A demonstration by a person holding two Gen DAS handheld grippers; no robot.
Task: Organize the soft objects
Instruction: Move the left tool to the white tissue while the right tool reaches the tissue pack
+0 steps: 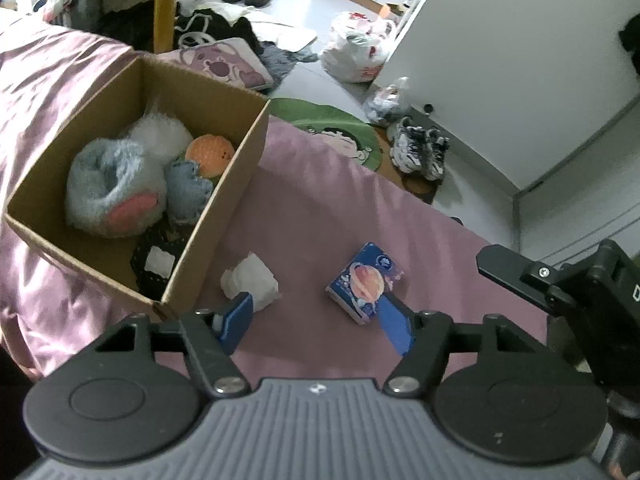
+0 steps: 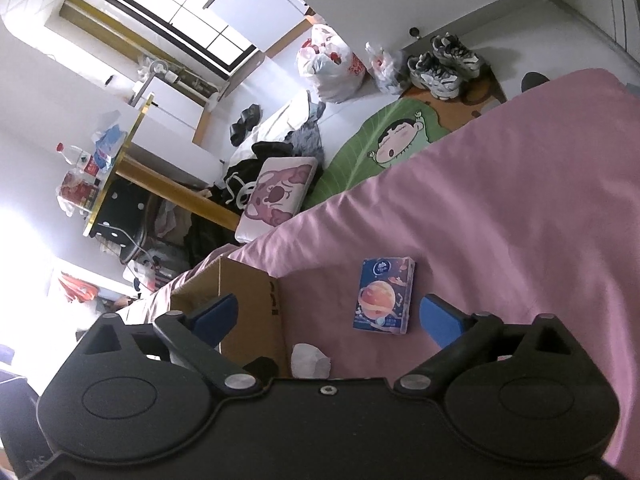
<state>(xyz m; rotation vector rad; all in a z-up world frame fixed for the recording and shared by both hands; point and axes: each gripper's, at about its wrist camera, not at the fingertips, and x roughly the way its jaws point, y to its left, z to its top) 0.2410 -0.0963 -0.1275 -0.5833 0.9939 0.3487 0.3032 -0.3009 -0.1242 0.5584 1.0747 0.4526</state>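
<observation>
Both empty and wide open, left gripper [image 1: 316, 320] and right gripper [image 2: 336, 316] above pink bed [image 1: 400, 220]; risks snagging the sheet or nudging white wad [image 1: 252, 280] and tissue pack [image 1: 364, 284], centre frame, away from cardboard box [image 1: 224, 200], upper left.

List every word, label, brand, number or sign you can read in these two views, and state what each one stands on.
None can be read.
Blue tissue pack: round logo and small print, too blurred.
Cardboard box: dark printed marks on its wall, illegible.
White plastic bag: red print, too small.
</observation>
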